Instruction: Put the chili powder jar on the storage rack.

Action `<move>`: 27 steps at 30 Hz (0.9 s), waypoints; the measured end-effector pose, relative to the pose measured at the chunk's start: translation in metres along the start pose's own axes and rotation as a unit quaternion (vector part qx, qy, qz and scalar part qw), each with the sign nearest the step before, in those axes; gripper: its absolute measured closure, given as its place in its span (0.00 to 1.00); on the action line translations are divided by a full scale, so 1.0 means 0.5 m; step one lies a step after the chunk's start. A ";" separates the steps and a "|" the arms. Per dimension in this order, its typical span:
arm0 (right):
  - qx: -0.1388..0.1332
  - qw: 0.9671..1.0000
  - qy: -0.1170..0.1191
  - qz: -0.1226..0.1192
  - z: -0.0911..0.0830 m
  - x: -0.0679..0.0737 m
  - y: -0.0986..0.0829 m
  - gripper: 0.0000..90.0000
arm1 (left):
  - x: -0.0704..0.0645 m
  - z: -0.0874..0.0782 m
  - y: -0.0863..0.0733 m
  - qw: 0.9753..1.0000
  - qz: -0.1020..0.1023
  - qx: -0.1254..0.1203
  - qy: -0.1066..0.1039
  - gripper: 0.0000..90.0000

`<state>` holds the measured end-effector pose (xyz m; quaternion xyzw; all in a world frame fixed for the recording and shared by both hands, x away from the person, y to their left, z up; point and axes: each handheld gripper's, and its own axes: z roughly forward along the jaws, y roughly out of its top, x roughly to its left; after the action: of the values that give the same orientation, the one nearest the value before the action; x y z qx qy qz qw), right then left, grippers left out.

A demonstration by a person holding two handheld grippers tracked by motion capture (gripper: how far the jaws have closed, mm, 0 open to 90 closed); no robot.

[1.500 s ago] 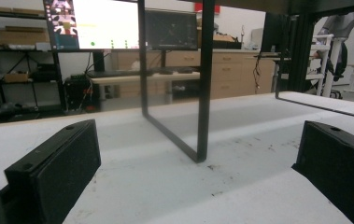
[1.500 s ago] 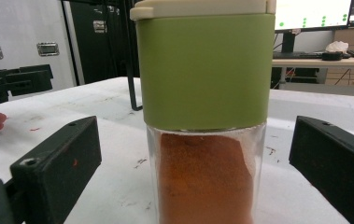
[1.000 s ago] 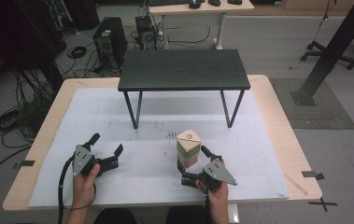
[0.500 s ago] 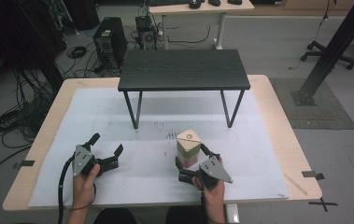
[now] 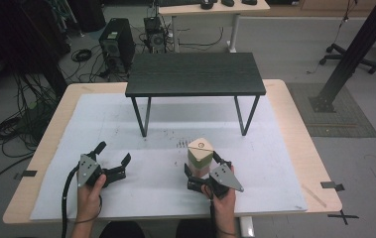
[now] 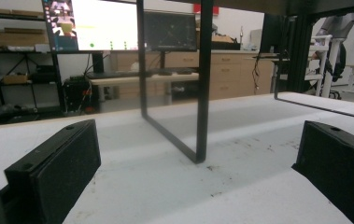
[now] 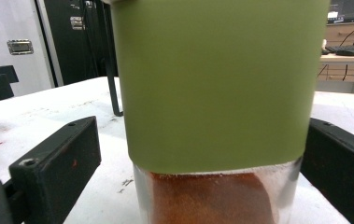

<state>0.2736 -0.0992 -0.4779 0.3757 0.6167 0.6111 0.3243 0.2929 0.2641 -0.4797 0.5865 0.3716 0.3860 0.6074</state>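
Observation:
A jar (image 5: 200,154) with a cream lid, an olive-green band and reddish-brown powder stands upright on the white mat. My right gripper (image 5: 206,167) is open around its base, one jaw on each side. In the right gripper view the jar (image 7: 212,93) stands very close. The left jaw has a gap to the glass, and the right jaw sits close to it. My left gripper (image 5: 113,153) rests open on the mat to the left, nothing between its jaws. In the left gripper view it (image 6: 195,168) faces a black table leg (image 6: 202,84).
A small black table (image 5: 195,74) on thin metal legs stands at the back of the mat (image 5: 275,163), just beyond the jar. The wooden tabletop's edge (image 5: 304,144) frames the mat. Computers, cables and desks sit on the floor beyond.
My right gripper has crept forward and a little left, so the jar now sits deeper between its jaws. The jar and my left gripper have stayed put.

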 end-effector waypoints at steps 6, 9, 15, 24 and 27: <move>0.001 1.000 -0.008 -0.002 0.008 0.002 0.000 0.02 | 0.000 0.000 0.000 1.000 0.000 0.000 0.000 0.00; 0.000 1.000 -0.010 -0.001 0.012 0.002 0.000 0.02 | 0.000 0.000 0.000 1.000 0.000 0.000 0.000 0.00; -0.001 1.000 -0.011 -0.003 0.014 0.003 0.000 0.02 | -0.001 0.000 0.000 1.000 0.002 -0.001 -0.001 0.00; -0.001 1.000 -0.015 -0.004 0.014 0.004 0.000 0.02 | 0.000 -0.001 0.000 1.000 0.002 -0.001 -0.002 0.00; -0.003 1.000 -0.015 -0.004 0.014 0.003 0.000 0.01 | 0.000 -0.001 0.000 1.000 0.002 -0.001 -0.002 0.00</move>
<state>0.2787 -0.0943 -0.4780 0.3814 0.6116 0.6061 0.3364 0.2926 0.2640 -0.4798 0.5873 0.3691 0.3866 0.6078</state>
